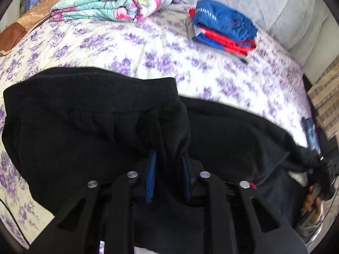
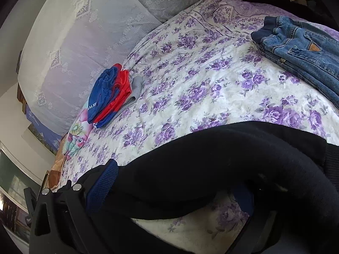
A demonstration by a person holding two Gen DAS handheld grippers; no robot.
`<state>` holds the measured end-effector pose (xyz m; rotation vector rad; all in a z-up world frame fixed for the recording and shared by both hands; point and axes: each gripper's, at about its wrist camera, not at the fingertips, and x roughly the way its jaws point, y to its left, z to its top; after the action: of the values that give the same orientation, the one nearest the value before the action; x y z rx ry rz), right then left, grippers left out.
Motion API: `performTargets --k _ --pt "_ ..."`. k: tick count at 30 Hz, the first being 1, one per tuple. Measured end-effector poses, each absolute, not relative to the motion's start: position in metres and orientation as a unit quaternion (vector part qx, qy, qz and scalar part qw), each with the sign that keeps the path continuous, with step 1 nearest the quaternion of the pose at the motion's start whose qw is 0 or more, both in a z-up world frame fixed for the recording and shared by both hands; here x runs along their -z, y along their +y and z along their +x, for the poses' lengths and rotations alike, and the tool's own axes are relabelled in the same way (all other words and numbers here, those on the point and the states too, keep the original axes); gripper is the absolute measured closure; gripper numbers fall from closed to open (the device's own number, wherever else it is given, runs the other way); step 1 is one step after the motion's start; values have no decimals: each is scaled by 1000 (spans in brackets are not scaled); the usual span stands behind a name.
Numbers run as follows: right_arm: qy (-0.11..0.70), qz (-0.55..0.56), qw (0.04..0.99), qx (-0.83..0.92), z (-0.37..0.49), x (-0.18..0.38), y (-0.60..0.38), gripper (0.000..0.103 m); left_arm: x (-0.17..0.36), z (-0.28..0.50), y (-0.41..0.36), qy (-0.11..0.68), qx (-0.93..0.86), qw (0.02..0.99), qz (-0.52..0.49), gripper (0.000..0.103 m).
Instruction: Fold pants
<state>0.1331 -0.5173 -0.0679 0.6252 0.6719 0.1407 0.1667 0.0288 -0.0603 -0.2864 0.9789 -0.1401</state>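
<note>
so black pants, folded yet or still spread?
Not folded: the black pants lie in a loose strip across the bedspread, left gripper pinching fabric below the waistband.

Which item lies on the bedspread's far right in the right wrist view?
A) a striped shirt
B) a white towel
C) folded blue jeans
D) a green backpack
C: folded blue jeans with a dark elastic waistband and a tan patch lie at the right edge of the purple-flowered bedspread, beyond the black pants.
</note>
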Motion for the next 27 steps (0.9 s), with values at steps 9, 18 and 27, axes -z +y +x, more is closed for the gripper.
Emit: performTargets --k 9,18,27 --pt "342 299 888 -69 142 63 -517 13 -6 190 46 346 72 919 -177 89" --pt "352 292 888 -55 147 52 -531 79 -16 225 63 324 73 920 -209 90" --pt "325 283 896 -109 101 -2 -512 88 -54 184 97 259 67 933 -239 90"
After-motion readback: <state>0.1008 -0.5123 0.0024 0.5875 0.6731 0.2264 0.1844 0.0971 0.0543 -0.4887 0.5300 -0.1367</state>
